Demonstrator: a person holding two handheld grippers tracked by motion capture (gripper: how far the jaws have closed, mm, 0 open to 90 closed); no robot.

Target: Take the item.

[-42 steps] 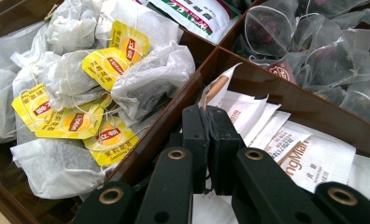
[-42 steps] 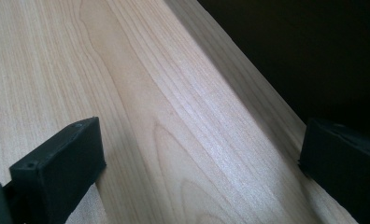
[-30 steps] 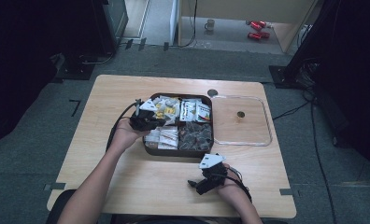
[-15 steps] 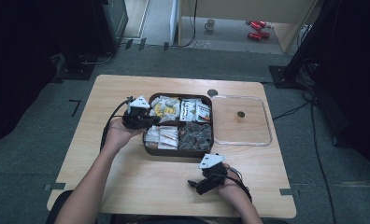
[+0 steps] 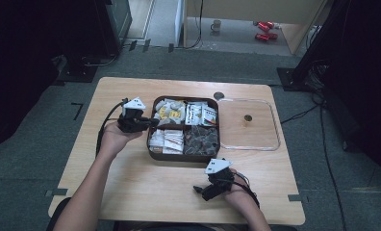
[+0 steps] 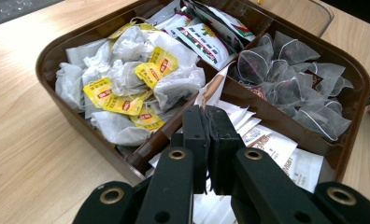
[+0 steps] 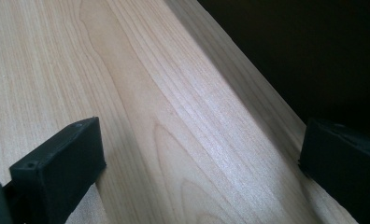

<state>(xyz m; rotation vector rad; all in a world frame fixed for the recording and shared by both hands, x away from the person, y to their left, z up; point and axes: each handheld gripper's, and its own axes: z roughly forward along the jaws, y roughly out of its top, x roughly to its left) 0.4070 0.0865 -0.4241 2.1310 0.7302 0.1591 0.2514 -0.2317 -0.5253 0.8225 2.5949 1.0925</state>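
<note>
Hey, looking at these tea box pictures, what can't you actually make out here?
- Left gripper, left gripper view: its shut jaws pinch a white sachet; they cover most of it, print unreadable.
- Left gripper view: the brown box is cut off at the bottom by the jaws.
- High view: the small round thing on the clear lid is too small to identify.
- Right gripper, right gripper view: jaws open above bare table; dark beyond its edge.

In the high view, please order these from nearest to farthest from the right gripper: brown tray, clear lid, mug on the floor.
From the right gripper:
1. Brown tray, just beyond it on the table.
2. Clear lid, at the table's far right.
3. Mug, on the floor behind the table.
</note>
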